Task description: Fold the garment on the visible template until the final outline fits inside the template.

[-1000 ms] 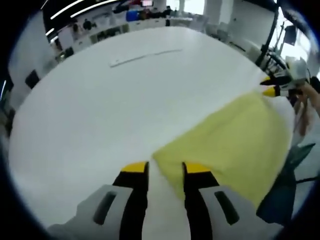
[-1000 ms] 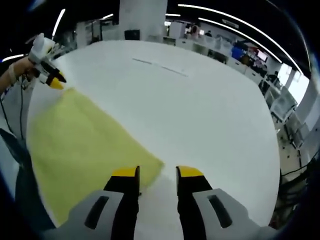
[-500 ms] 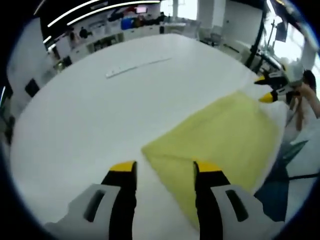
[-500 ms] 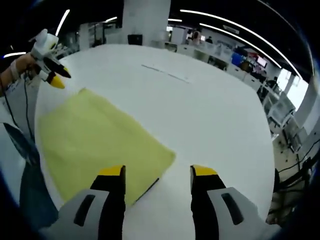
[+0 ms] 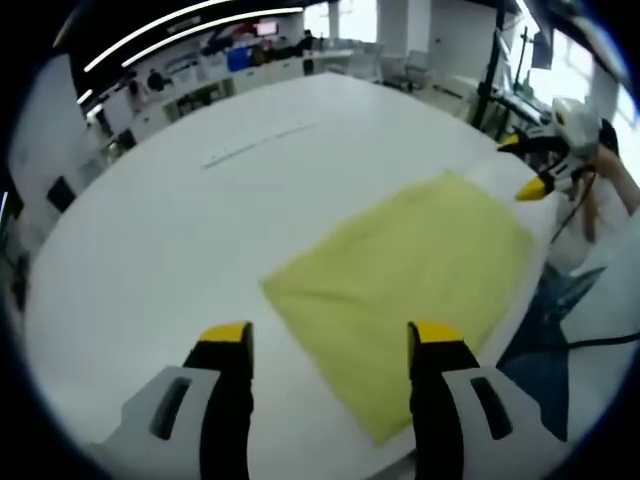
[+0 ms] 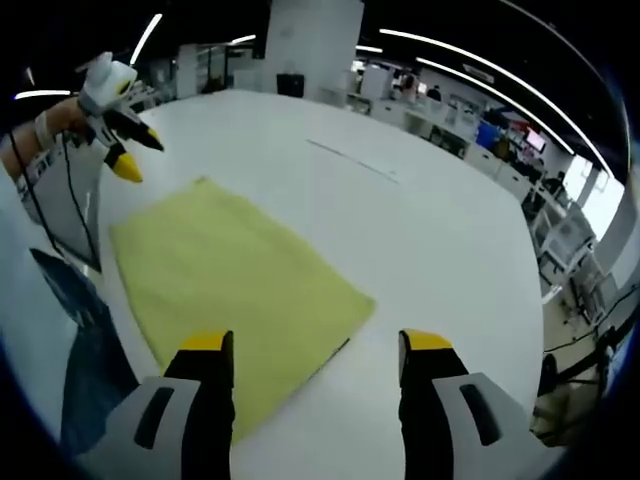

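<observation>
Left gripper (image 5: pixel 328 340): fingers spread wide, empty, above the cloth's near corner.
Right gripper (image 6: pixel 316 346): fingers wide apart, holding nothing, above the opposite corner.
Cloth (image 5: pixel 405 270): yellow, folded flat to a rectangle, near the desk (image 5: pixel 180 230) edge closest to the person.
Change: a second ago both sets of fingers sat narrower at the corners; they have since opened and drawn back, so the fold looks released.
Line (image 5: pixel 258 143): faint marking farther across the desk, well apart from the cloth; whether it is the template, I cannot tell.

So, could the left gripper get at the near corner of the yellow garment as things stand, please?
Probably yes: the left gripper is open, the yellow garment lies flat on the white table, and its corner sits just ahead between the jaws, unobstructed.
</observation>
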Action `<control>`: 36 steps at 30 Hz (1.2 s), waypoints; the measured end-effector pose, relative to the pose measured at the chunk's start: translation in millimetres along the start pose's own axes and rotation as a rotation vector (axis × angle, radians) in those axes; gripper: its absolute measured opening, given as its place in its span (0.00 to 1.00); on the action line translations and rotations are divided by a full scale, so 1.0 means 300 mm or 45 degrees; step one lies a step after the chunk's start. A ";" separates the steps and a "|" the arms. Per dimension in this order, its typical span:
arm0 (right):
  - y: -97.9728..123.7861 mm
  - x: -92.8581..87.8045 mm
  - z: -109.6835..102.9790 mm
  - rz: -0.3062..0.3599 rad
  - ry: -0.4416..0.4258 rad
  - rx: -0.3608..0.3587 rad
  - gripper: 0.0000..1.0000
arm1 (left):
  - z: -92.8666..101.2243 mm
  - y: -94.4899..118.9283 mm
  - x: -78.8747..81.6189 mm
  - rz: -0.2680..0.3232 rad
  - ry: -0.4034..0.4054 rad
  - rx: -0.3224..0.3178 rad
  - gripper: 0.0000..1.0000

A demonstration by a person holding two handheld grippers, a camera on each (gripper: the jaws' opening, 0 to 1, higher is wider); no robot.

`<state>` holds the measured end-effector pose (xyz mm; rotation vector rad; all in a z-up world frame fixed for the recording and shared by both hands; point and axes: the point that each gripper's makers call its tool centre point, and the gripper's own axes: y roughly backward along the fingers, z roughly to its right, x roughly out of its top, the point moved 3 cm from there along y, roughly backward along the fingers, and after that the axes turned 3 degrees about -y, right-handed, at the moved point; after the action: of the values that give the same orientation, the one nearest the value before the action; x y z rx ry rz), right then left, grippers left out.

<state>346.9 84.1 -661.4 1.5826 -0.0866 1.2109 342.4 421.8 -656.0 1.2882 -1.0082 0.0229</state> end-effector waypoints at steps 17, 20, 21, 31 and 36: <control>0.078 -0.069 -0.078 -0.034 -0.006 0.061 0.87 | 0.064 0.069 -0.072 -0.048 -0.072 0.010 0.79; 0.082 -0.067 -0.082 -0.028 -0.005 0.063 0.89 | 0.061 0.079 -0.073 -0.045 -0.104 0.044 0.83; 0.085 -0.067 -0.086 -0.031 -0.007 0.071 0.91 | 0.063 0.082 -0.073 -0.045 -0.105 0.041 0.86; 0.116 -0.066 -0.115 -0.068 0.047 0.108 1.00 | 0.130 0.115 -0.068 0.007 -0.051 -0.083 1.00; 0.141 -0.060 -0.131 -0.092 0.026 0.123 1.00 | 0.136 0.156 -0.072 0.002 -0.065 -0.083 1.00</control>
<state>287.7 87.8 -649.6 1.6428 0.0422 1.1899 280.2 416.2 -635.8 1.2337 -1.0455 -0.0412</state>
